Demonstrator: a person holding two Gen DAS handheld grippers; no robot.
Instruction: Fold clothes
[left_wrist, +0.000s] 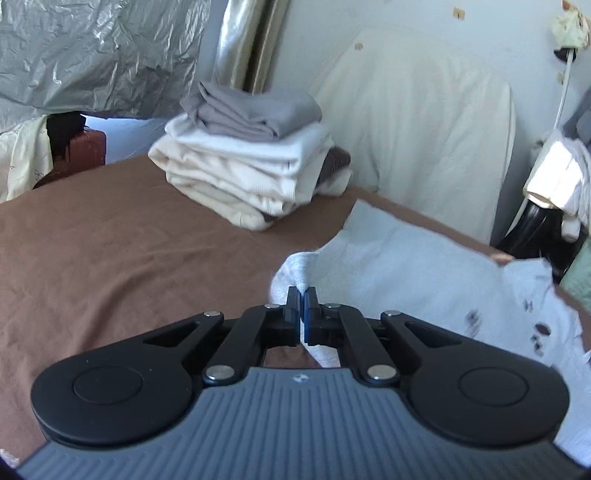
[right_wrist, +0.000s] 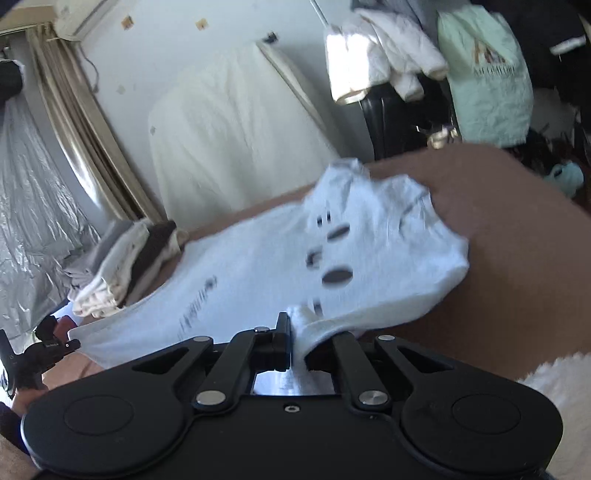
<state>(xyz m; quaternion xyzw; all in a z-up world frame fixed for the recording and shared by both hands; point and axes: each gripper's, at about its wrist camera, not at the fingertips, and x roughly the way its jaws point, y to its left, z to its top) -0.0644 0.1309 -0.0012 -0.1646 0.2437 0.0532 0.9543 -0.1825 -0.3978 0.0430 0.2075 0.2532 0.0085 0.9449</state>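
A pale blue-white T-shirt (left_wrist: 413, 273) with dark print lies stretched over the brown bed cover (left_wrist: 129, 258). My left gripper (left_wrist: 303, 295) is shut on a bunched edge of the shirt. In the right wrist view the same shirt (right_wrist: 258, 266) spreads ahead, blurred by motion, and my right gripper (right_wrist: 295, 325) is shut on another bunched edge of it. The left gripper (right_wrist: 40, 350) shows small at the far left of that view. The shirt hangs taut between the two grippers just above the bed.
A stack of folded clothes (left_wrist: 251, 166) sits at the bed's far side, also in the right wrist view (right_wrist: 125, 266). A white covered object (left_wrist: 424, 122) leans on the wall. Hanging clothes and bags (right_wrist: 443, 62) crowd the right.
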